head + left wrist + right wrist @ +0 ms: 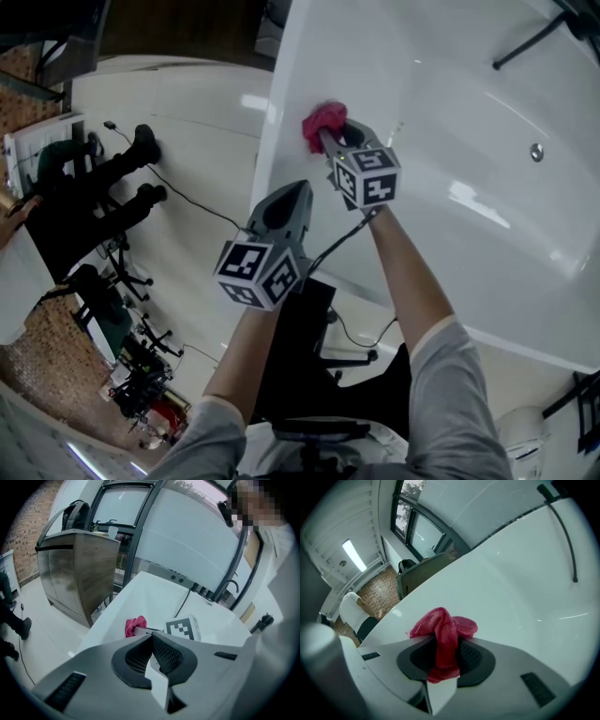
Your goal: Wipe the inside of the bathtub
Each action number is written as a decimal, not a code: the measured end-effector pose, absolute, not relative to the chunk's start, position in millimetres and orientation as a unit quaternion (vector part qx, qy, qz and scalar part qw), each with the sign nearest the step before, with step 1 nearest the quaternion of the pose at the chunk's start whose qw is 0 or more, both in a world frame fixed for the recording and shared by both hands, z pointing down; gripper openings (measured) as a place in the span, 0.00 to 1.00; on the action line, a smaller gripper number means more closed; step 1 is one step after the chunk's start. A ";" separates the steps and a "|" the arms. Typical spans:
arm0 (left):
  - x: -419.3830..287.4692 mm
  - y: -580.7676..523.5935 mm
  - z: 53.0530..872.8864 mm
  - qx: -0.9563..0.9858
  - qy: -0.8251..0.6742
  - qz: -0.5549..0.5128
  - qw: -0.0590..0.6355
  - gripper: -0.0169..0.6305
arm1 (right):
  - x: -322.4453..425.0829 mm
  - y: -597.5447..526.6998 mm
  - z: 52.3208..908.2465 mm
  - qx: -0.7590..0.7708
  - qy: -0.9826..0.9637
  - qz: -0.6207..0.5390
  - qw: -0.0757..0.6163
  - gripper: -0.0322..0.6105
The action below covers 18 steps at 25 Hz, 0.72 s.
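Right hand-held gripper clamped on a red cloth, at the near rim edge of the bathtub. Left hand-held gripper, jaws together and empty, just beside it. Wide tub interior lies open beyond.

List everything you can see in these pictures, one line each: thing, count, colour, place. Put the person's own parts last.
bathtub: one, white, fills the right of the head view.
cloth: one, red, at the tub's rim, clamped in the right gripper.
drain: one, silvery, inside the tub.
cabinet: one, brown wood, on the floor left of the tub in the left gripper view.
bag: one, black, on top of the cabinet.
cable: one, black, across the pale floor left of the tub.
left gripper: one, grey, jaws together and empty, just outside the rim.
right gripper: one, grey, shut on the cloth.
sleeves: two, grey, bottom of the head view.
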State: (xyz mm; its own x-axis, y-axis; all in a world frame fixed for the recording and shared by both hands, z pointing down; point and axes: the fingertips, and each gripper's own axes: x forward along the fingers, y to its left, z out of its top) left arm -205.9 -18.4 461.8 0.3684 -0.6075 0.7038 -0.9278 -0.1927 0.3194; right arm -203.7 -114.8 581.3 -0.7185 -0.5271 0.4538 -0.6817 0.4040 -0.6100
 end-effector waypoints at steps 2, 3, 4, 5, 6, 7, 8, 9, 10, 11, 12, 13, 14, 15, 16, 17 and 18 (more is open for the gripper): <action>-205.3 -24.8 462.8 0.743 -0.518 0.216 0.365 0.04 | -193.0 -139.3 591.9 0.383 -0.820 0.415 0.091 0.21; -205.3 -27.8 463.1 0.744 -0.518 0.215 0.363 0.04 | -186.8 -153.0 596.5 0.394 -0.815 0.416 0.090 0.21; -205.2 -30.3 463.1 0.745 -0.518 0.215 0.361 0.04 | -180.6 -166.3 600.4 0.406 -0.808 0.417 0.089 0.21; -205.0 -32.1 463.2 0.746 -0.518 0.214 0.360 0.04 | -174.9 -178.1 603.4 0.415 -0.803 0.419 0.086 0.21; -205.0 -33.3 463.3 0.747 -0.517 0.214 0.359 0.04 | -170.3 -187.6 605.0 0.421 -0.800 0.420 0.083 0.21; -205.2 -34.1 463.6 0.748 -0.517 0.214 0.358 0.04 | -167.1 -194.0 605.8 0.422 -0.799 0.421 0.080 0.21; -205.6 -34.6 464.2 0.748 -0.516 0.214 0.357 0.04 | -165.6 -196.9 606.2 0.420 -0.800 0.422 0.076 0.21; -206.2 -35.0 465.2 0.749 -0.516 0.215 0.357 0.04 | -165.6 -196.3 606.7 0.415 -0.801 0.425 0.071 0.22; -206.8 -35.1 466.6 0.749 -0.515 0.215 0.356 0.04 | -166.8 -192.7 607.4 0.410 -0.802 0.430 0.067 0.22; -207.0 -35.2 468.3 0.749 -0.515 0.215 0.357 0.04 | -168.7 -186.1 608.5 0.404 -0.803 0.434 0.065 0.21; -206.7 -35.2 470.1 0.749 -0.515 0.215 0.358 0.04 | -171.3 -176.8 610.5 0.396 -0.804 0.439 0.066 0.21; -205.8 -35.3 472.1 0.748 -0.515 0.215 0.359 0.04 | -174.5 -164.9 613.5 0.386 -0.806 0.443 0.068 0.21; -204.2 -35.4 473.9 0.749 -0.514 0.215 0.360 0.04 | -178.0 -151.1 617.7 0.376 -0.808 0.448 0.072 0.21; -202.1 -35.5 475.6 0.750 -0.512 0.215 0.361 0.04 | -181.3 -136.2 622.6 0.367 -0.809 0.453 0.077 0.21; -199.5 -35.8 477.3 0.751 -0.509 0.215 0.361 0.04 | -184.4 -121.6 627.4 0.359 -0.808 0.460 0.083 0.21; -196.4 -36.2 478.9 0.753 -0.505 0.215 0.361 0.04 | -187.1 -108.6 631.7 0.354 -0.806 0.466 0.087 0.21; -193.3 -36.6 480.5 0.755 -0.502 0.216 0.362 0.04 | -189.2 -98.3 634.9 0.350 -0.804 0.473 0.089 0.21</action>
